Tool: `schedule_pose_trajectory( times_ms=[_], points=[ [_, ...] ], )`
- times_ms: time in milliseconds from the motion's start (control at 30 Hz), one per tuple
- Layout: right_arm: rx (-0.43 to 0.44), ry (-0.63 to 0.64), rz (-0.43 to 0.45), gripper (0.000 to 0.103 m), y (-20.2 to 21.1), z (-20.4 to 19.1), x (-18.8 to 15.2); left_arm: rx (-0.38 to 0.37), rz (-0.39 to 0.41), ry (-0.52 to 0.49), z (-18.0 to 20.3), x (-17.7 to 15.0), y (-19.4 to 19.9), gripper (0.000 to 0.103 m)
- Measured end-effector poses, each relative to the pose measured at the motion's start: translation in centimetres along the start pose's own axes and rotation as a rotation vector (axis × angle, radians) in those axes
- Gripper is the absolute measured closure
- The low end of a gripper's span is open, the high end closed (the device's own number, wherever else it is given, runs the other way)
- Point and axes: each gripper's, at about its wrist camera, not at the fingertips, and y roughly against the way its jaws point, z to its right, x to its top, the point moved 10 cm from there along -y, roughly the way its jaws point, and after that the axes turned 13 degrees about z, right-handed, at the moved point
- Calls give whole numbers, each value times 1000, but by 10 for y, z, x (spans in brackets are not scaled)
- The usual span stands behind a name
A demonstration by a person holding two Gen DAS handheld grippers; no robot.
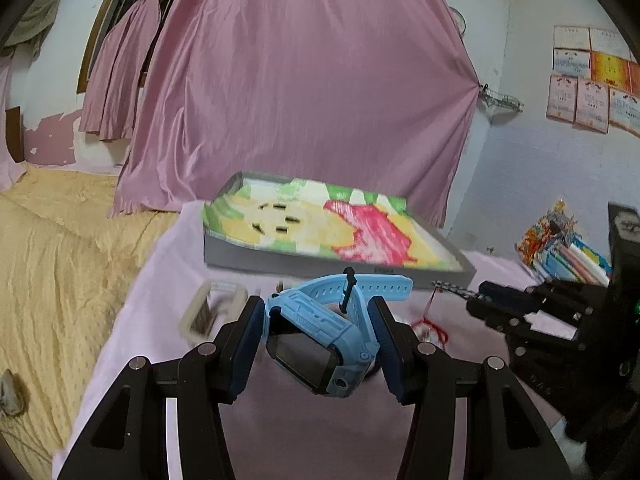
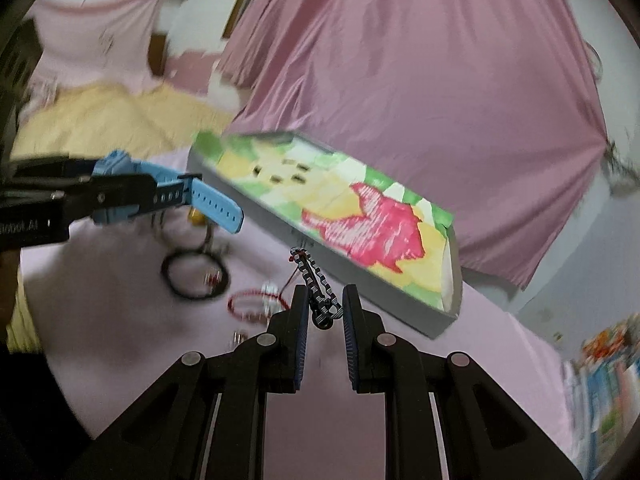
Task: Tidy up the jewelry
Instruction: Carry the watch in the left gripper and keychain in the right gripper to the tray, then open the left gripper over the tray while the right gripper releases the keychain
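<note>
My left gripper [image 1: 317,322] is shut on a light blue smartwatch [image 1: 320,336], held above the pink table; it also shows in the right wrist view [image 2: 168,196], gripped at the left. My right gripper [image 2: 326,310] is shut on a black-and-silver chain bracelet [image 2: 316,288] with a red cord end; the bracelet sticks out of its fingers in the left wrist view [image 1: 454,290]. A grey tray [image 1: 332,262] lined with a floral cloth lies ahead of both grippers, also in the right wrist view [image 2: 384,300].
On the pink tablecloth [image 2: 120,320] lie a black hair tie [image 2: 196,276], a red cord bracelet [image 2: 256,304] and small pieces. A blurred small frame-like object [image 1: 208,312] lies left of the watch. Colourful books [image 1: 560,248] sit right. A yellow bedspread [image 1: 48,264] is left.
</note>
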Motion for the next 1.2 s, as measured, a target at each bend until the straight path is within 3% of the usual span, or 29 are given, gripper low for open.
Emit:
schedule_pose_trajectory(
  times_ms=[267, 733, 1200],
  points=[
    [31, -271, 60, 88, -46, 24, 3, 10, 13, 10, -2, 24, -36, 52],
    [68, -412, 7, 91, -117, 44, -8, 30, -43, 38, -2, 33, -96, 52],
    [88, -467, -50, 89, -139, 44, -16, 73, -175, 55, -7, 12, -134, 52]
  ],
)
